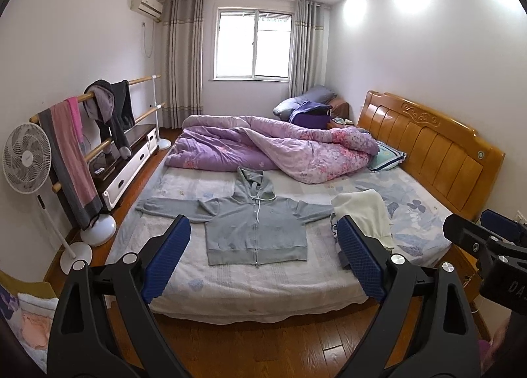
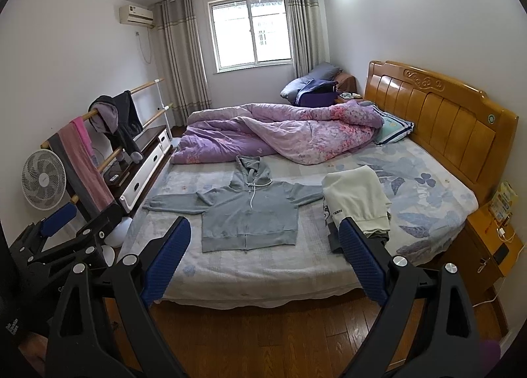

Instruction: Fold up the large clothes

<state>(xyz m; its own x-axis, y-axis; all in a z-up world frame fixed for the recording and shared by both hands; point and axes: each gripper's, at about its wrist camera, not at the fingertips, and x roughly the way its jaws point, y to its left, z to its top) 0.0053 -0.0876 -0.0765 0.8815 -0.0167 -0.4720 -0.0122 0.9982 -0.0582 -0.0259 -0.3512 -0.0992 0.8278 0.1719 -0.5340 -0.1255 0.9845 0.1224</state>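
Observation:
A grey zip hoodie (image 1: 255,223) lies flat on the bed, front up, sleeves spread left and right, hood toward the far side; it also shows in the right wrist view (image 2: 248,213). A folded cream garment (image 1: 362,210) sits on a small stack to its right, also in the right wrist view (image 2: 357,203). My left gripper (image 1: 263,246) is open and empty, held in the air short of the bed's near edge. My right gripper (image 2: 263,246) is open and empty, likewise back from the bed. Each gripper shows at the edge of the other's view.
The bed (image 1: 263,292) has a pale floral sheet, a bunched purple quilt (image 1: 263,144) across the far half and a wooden headboard (image 1: 428,147) at right. A fan (image 1: 26,160) and clothes rail (image 1: 98,121) stand left. A nightstand (image 2: 494,239) stands right. Wooden floor lies below.

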